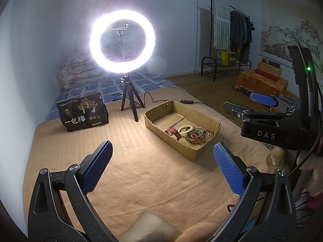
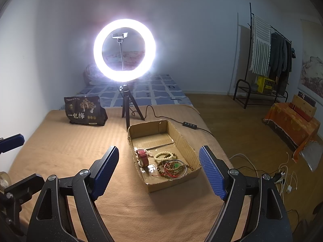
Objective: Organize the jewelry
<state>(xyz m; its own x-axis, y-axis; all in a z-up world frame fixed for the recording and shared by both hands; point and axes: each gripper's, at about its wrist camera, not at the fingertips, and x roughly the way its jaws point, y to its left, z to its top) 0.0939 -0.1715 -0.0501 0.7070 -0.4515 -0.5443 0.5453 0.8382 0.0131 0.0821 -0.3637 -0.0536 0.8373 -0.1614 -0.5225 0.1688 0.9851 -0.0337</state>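
A shallow cardboard box [image 1: 203, 151] [image 2: 182, 141] lies on the tan blanket. Inside sit a red strap watch [image 1: 174, 131] [image 2: 142, 155], a cream bead bracelet [image 1: 186, 129] [image 2: 164, 155], brown bead strands with a green bead [image 1: 198, 135] [image 2: 174, 167] and thin bangles. My left gripper [image 1: 161, 165] hovers open over bare blanket, short and left of the box, nothing between its blue pads. My right gripper [image 2: 158, 169] is open too, its fingers spanning the box's near end from above, holding nothing. From the left wrist view the right gripper [image 1: 242, 104] shows at the right edge.
A lit ring light [image 1: 122, 41] [image 2: 124, 50] on a small tripod stands behind the box, its cable trailing right. A black snack bag [image 1: 82, 112] [image 2: 84, 111] sits back left. Clothes rack [image 2: 268, 60], orange-covered bench [image 2: 290, 123] and floor cables [image 2: 282, 177] lie right of the bed.
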